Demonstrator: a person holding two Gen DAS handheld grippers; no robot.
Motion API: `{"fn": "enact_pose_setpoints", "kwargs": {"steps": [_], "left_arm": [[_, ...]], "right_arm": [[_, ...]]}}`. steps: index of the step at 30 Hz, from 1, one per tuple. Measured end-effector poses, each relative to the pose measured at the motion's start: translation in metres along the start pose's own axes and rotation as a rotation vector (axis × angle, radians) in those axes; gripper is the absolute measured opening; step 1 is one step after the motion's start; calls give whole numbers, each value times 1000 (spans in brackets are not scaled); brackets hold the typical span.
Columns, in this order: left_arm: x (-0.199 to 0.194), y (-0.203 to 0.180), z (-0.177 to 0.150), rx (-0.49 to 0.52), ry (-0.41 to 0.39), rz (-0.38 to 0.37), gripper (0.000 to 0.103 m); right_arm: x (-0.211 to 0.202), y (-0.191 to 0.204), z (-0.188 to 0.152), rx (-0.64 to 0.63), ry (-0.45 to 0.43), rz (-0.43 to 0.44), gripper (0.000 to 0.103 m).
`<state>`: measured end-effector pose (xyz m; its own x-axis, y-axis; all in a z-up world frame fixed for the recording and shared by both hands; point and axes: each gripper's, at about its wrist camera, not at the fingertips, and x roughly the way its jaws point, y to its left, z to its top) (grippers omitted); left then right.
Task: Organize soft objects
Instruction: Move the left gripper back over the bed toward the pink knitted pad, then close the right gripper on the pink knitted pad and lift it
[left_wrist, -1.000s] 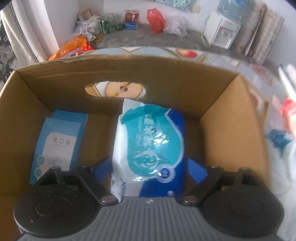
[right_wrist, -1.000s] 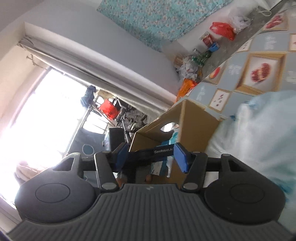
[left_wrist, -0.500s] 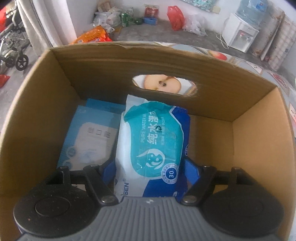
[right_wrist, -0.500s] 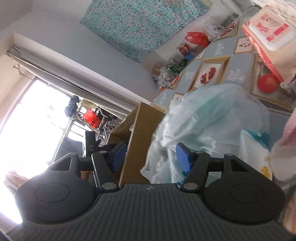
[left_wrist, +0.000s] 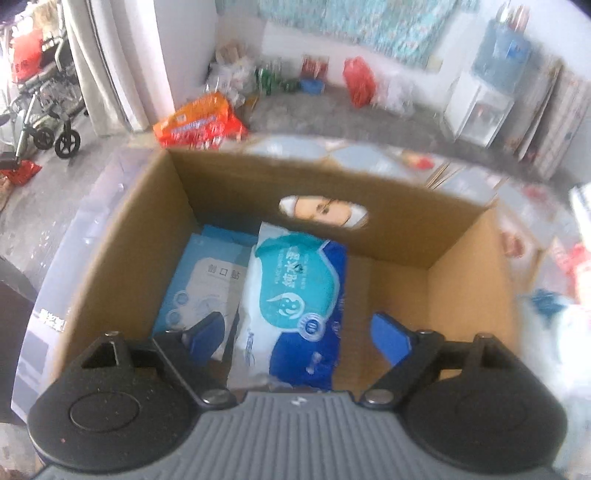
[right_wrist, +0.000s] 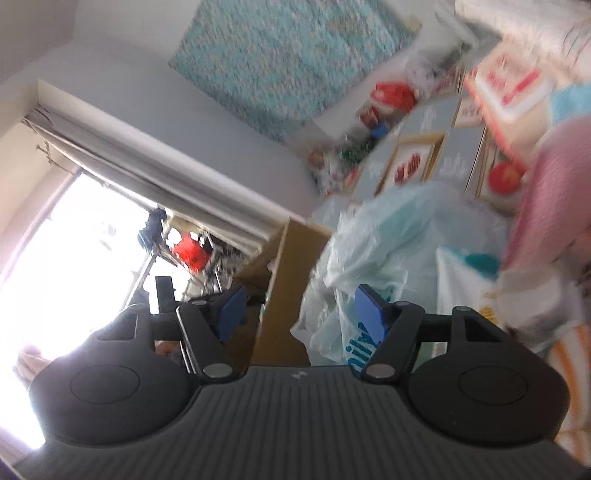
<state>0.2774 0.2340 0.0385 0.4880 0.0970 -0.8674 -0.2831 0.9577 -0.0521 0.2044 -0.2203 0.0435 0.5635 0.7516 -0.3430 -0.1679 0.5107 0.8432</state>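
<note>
Rising away from the cardboard box (left_wrist: 122, 236), the left tongs (left_wrist: 299, 334) have just been opening and are now standing wide, holding nothing; the wet-wipes pack (left_wrist: 295, 295) is lying released on the box floor between and below the blue fingertips (left_wrist: 391, 338), touching neither, just beside a pale blue flat packet (left_wrist: 207, 280). Swinging across toward the heap on the surface, the right tongs (right_wrist: 301, 314) have also been opening, and they are standing partly open and empty in front of a crumpled plastic bag (right_wrist: 388, 236), with a pink soft bundle (right_wrist: 554, 177) further right. That bag is looking light, limp and slippery, so it is probably best pinched at a bunched fold near its middle rather than at a loose edge.
</note>
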Motion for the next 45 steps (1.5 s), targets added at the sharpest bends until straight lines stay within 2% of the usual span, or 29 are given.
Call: {"fn": "enact_pose_setpoints", "kwargs": {"steps": [6,9,12,18,21,25,29,32,34,37,41,44,45], "left_arm": [[-97,-16,-40,72,-153,-151,95],[-134,-35,-65,108,-222,-238,97],[-156,-58,-92,156,-250,-318,97],[-172,-122,-145,289,-258,-429,97],[-172,-158,-166,362,-277,-454,97],[-156,-217,-179,493,-286,-440,97],[-135,-273,-189,629,-315,-423,97],[-118,-307,-195,697,-364,-426,96],[-103,-328,-195,720,-377,-428,94],[-83,-353,-194,752,-368,-430,90],[-56,-375,-187,752,-299,-431,86],[-41,-379,-184,737,-253,-440,74],[-39,-379,-182,732,-246,-445,64]], "right_arm": [[-67,7,-1,-56,-154,-32,73],[-89,1,-4,-51,-196,-45,74],[-103,-9,-9,-26,-216,-45,75],[-122,-25,-20,-4,-217,-22,75],[-129,-31,-22,9,-225,1,75],[-139,-42,-22,35,-260,11,75],[-144,-58,-19,83,-309,-15,74],[-135,-67,-7,124,-330,-52,69],[-124,-75,4,163,-318,-82,63],[-107,-89,17,205,-306,-123,59],[-89,-105,27,250,-287,-169,58],[-79,-118,29,286,-261,-188,59],[-76,-121,29,298,-255,-191,60]]}}
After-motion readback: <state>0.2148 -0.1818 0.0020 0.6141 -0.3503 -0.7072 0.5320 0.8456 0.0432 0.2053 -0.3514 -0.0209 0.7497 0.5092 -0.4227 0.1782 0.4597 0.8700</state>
